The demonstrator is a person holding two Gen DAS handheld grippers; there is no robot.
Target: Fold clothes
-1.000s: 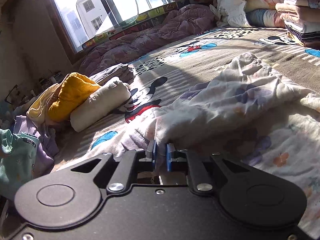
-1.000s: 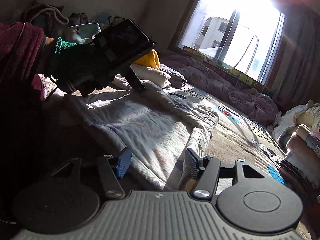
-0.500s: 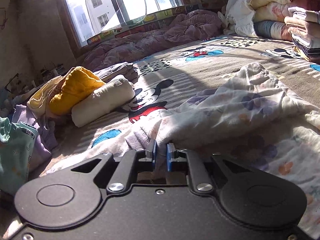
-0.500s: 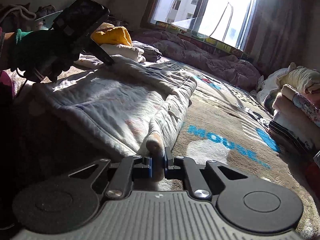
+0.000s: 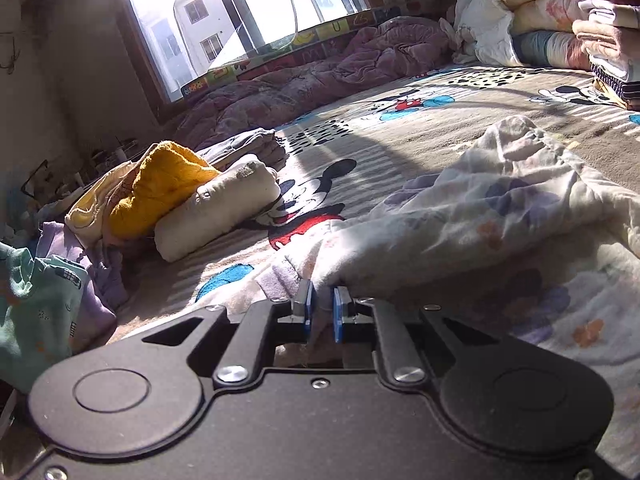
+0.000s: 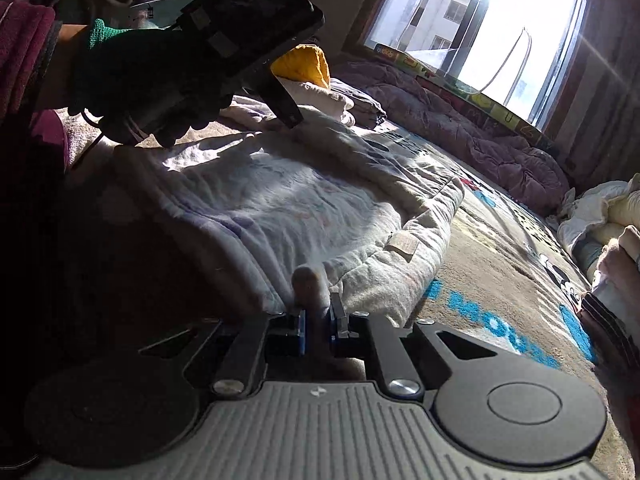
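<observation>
A white garment with faded floral print (image 5: 492, 216) lies spread on the cartoon-print bedspread (image 5: 400, 136). My left gripper (image 5: 320, 306) is shut on a bunched edge of it. In the right wrist view the same garment (image 6: 288, 204) lies flat, with a folded hem and a label. My right gripper (image 6: 317, 320) is shut on its near edge, a nub of cloth standing up between the pads. The left gripper, held by a dark gloved hand (image 6: 160, 64), shows at the garment's far corner (image 6: 290, 118).
A yellow knit (image 5: 156, 184), a cream roll (image 5: 216, 208) and teal and lilac clothes (image 5: 36, 304) lie at the left. A purple quilt (image 5: 320, 64) lies under the window. Folded piles (image 5: 600, 40) stand at the far right.
My right gripper went from open above the garment to shut on its near edge, then lifted slightly. My left gripper stayed shut on the cloth and shifted a little.
</observation>
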